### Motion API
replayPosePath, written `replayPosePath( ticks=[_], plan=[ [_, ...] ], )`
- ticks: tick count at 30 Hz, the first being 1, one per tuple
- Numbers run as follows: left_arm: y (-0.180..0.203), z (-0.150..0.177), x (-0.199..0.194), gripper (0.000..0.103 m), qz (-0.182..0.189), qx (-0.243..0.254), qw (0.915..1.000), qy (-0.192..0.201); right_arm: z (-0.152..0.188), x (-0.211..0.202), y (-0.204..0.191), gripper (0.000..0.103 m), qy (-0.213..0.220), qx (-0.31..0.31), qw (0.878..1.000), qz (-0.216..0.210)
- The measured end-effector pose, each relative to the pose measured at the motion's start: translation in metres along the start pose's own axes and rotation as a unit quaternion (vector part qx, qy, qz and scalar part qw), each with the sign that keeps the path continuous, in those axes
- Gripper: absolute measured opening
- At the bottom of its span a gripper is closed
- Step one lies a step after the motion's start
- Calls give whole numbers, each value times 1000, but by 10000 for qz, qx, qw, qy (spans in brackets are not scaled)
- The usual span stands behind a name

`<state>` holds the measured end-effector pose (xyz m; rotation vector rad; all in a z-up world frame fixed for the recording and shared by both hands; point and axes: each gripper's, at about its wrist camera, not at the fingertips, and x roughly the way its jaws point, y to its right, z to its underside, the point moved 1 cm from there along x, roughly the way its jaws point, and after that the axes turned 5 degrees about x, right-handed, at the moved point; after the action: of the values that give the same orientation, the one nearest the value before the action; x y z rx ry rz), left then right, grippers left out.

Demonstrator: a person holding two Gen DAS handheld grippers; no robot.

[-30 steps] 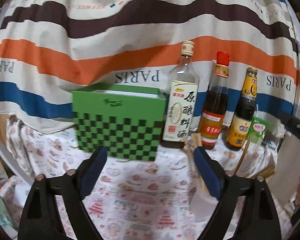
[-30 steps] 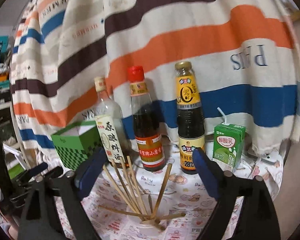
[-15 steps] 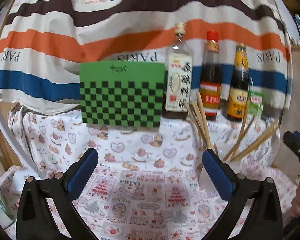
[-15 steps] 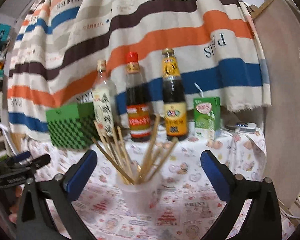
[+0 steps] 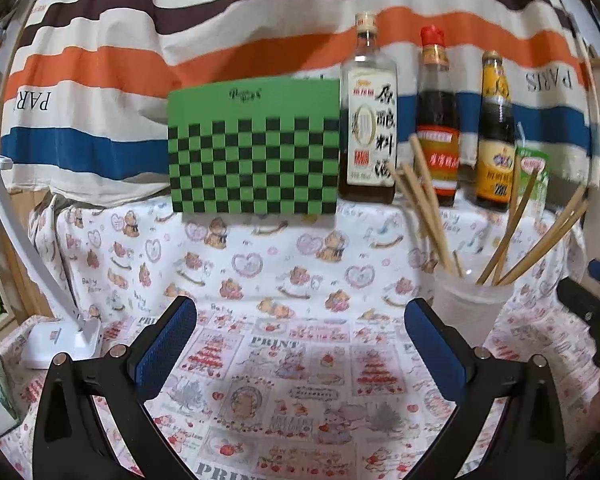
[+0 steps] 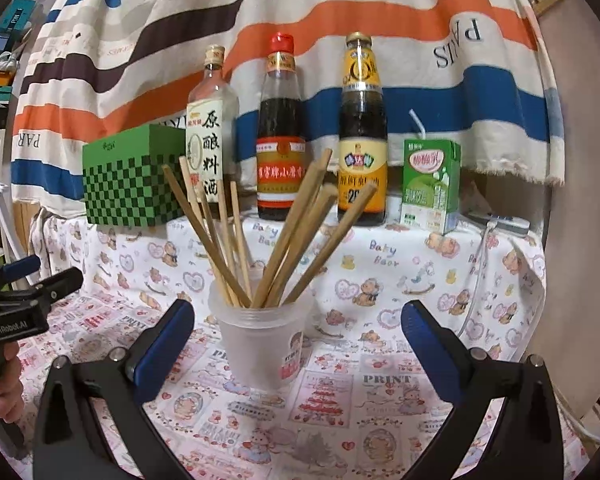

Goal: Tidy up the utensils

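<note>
Several wooden chopsticks [image 6: 284, 232] stand fanned out in a translucent plastic cup [image 6: 262, 340] on the printed tablecloth. In the left wrist view the cup [image 5: 470, 300] and chopsticks [image 5: 428, 208] sit to the right. My right gripper [image 6: 298, 334] is open and empty, its jaws on either side of the cup and a little in front of it. My left gripper [image 5: 300, 336] is open and empty over bare cloth, left of the cup. It also shows at the left edge of the right wrist view [image 6: 28, 292].
A green checkered box [image 5: 254, 148] stands at the back left. Three sauce bottles [image 6: 282, 128] and a green drink carton [image 6: 430, 184] line the back against a striped curtain [image 5: 180, 32]. A white lamp base [image 5: 60, 338] sits at the left.
Both grippers have pulled back and lowered. The cup of chopsticks now stands farther ahead and between the right jaws. Both stay open.
</note>
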<state>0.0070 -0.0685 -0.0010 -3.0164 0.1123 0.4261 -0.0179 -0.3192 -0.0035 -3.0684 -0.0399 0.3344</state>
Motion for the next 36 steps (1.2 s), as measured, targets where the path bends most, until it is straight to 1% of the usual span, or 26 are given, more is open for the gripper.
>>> replayPosePath(
  ticks=[1, 4, 5, 7, 8, 9, 11, 15, 19, 25, 36],
  plan=[
    [2, 2, 1, 103, -71, 40, 10000, -11, 1, 1, 0, 103, 7, -7, 10000, 29],
    [7, 4, 6, 103, -10, 137, 9998, -131, 2, 4, 1, 103, -94, 9, 10000, -2],
    [6, 5, 5, 103, -54, 112, 9999, -114, 3, 6, 3, 103, -155, 55, 9999, -2],
    [5, 5, 5, 103, -318, 62, 9994, -127, 4, 10, 5, 103, -252, 112, 9996, 67],
    [5, 5, 6, 103, -466, 56, 9987, -172, 4, 13, 7, 103, -315, 136, 9993, 173],
    [5, 5, 6, 103, -447, 48, 9988, -177, 4, 15, 8, 103, -364, 162, 9989, 266],
    [5, 5, 6, 103, -334, 63, 9993, -152, 5, 15, 7, 103, -370, 153, 9990, 203],
    [6, 5, 3, 103, -262, 94, 9996, -61, 5, 11, 4, 103, -317, 86, 9993, 202],
    [4, 5, 4, 103, -214, 27, 9997, -87, 5, 10, 4, 103, -297, 89, 9993, 216],
    [4, 5, 4, 103, -210, 12, 9997, -86, 5, 9, 1, 103, -293, 32, 9995, 147],
    [4, 5, 4, 103, -229, 4, 9997, -101, 5, 9, 1, 103, -309, 58, 9993, 200]
  ],
)
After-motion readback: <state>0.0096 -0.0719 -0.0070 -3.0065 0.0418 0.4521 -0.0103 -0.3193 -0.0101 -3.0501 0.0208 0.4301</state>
